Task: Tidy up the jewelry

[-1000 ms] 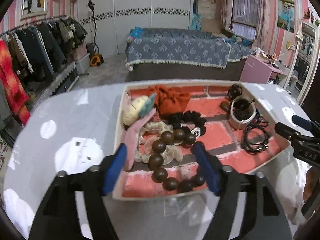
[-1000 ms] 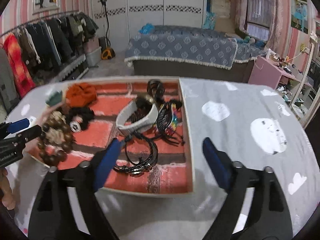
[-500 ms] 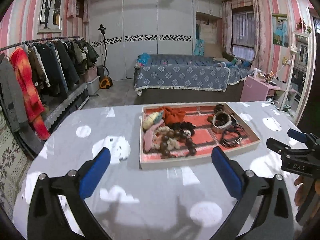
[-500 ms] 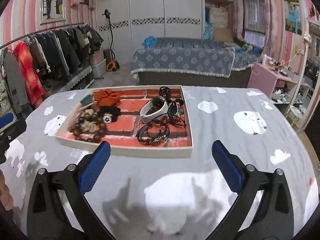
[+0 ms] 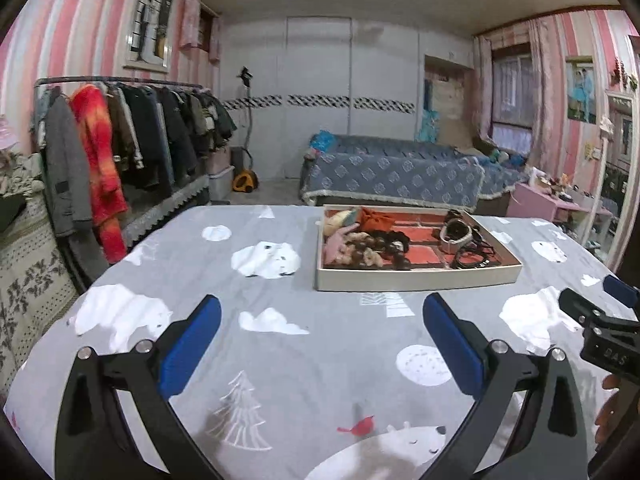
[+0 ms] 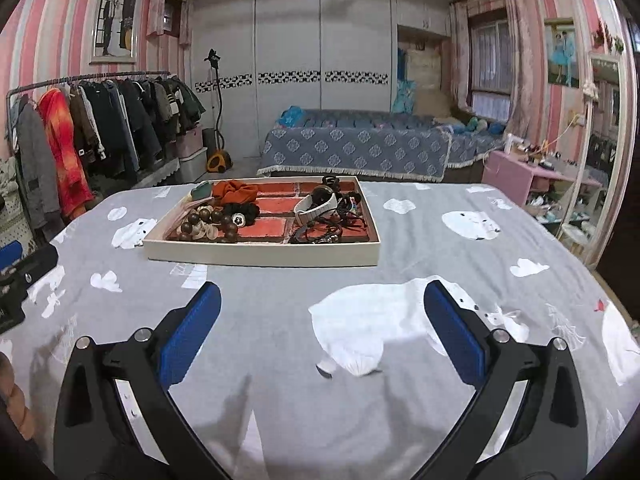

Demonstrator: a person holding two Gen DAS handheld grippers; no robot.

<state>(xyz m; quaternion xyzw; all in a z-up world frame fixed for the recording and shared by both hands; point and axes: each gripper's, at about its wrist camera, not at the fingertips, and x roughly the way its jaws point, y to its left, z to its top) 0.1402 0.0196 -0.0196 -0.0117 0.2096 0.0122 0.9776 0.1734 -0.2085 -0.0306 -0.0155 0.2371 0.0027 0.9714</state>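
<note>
A shallow white tray [image 5: 416,280] with a red brick-pattern floor sits on the grey table; it also shows in the right wrist view [image 6: 260,255]. It holds a brown bead bracelet [image 6: 208,224], an orange scrunchie [image 6: 236,192], a black scrunchie [image 6: 240,212], a white band [image 6: 316,206] and black cords [image 6: 320,234]. My left gripper [image 5: 322,344] is open and empty, well short of the tray. My right gripper [image 6: 322,336] is open and empty, also back from the tray.
The table carries a grey cloth [image 6: 400,312] with white bear prints. A clothes rack [image 5: 120,152] stands at the left, a bed [image 5: 392,176] behind the table, a pink side table [image 6: 520,172] at the right.
Both grippers have pulled back and up from the tray, which now looks small and far. Both stay open and empty. The tray's contents have not moved.
</note>
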